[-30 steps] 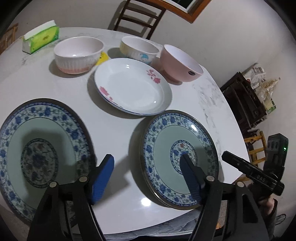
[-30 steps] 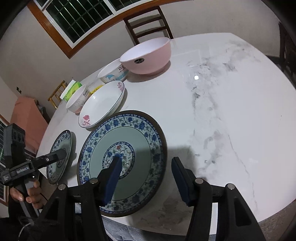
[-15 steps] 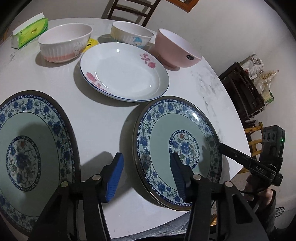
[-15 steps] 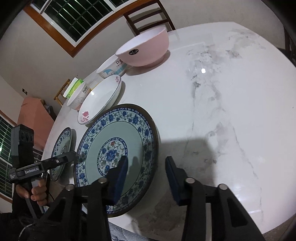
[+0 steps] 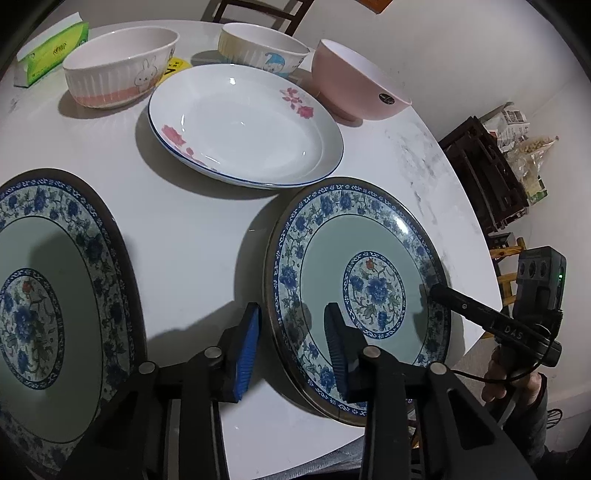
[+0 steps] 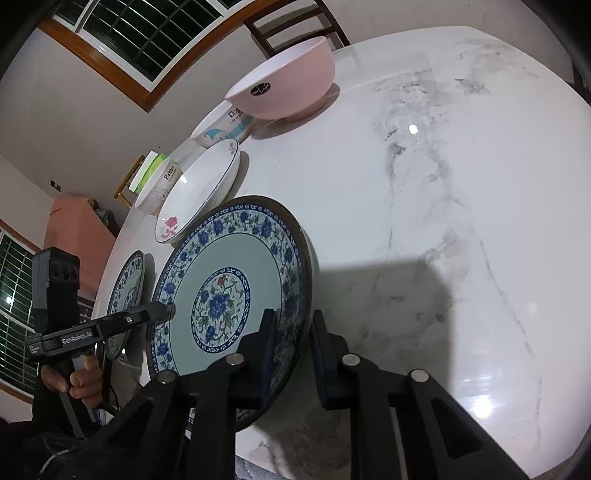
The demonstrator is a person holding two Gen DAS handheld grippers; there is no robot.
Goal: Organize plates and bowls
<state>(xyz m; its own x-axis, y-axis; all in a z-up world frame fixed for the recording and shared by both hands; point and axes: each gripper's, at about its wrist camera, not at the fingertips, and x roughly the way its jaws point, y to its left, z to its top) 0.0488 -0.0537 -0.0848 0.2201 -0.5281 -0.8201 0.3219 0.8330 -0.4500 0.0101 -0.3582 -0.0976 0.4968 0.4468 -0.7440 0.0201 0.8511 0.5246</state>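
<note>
A blue-patterned plate (image 5: 373,258) lies near the table's front edge, also in the right wrist view (image 6: 236,266). My left gripper (image 5: 291,332) straddles its left rim, jaws narrowed around it with gaps showing. My right gripper (image 6: 291,339) straddles its right rim the same way. A second blue-patterned plate (image 5: 48,295) lies to the left. Behind are a white flowered plate (image 5: 243,122), a rabbit bowl (image 5: 118,66), a yellow-white bowl (image 5: 258,48) and a pink bowl (image 5: 354,88).
A green tissue pack (image 5: 51,51) sits at the table's far left. A wooden chair (image 6: 295,26) stands behind the table. Dark crates and bags (image 5: 491,170) are on the floor to the right. The marble tabletop (image 6: 443,184) stretches right of the plate.
Both grippers have moved in onto the blue-patterned plate and narrowed their jaws around its opposite rims.
</note>
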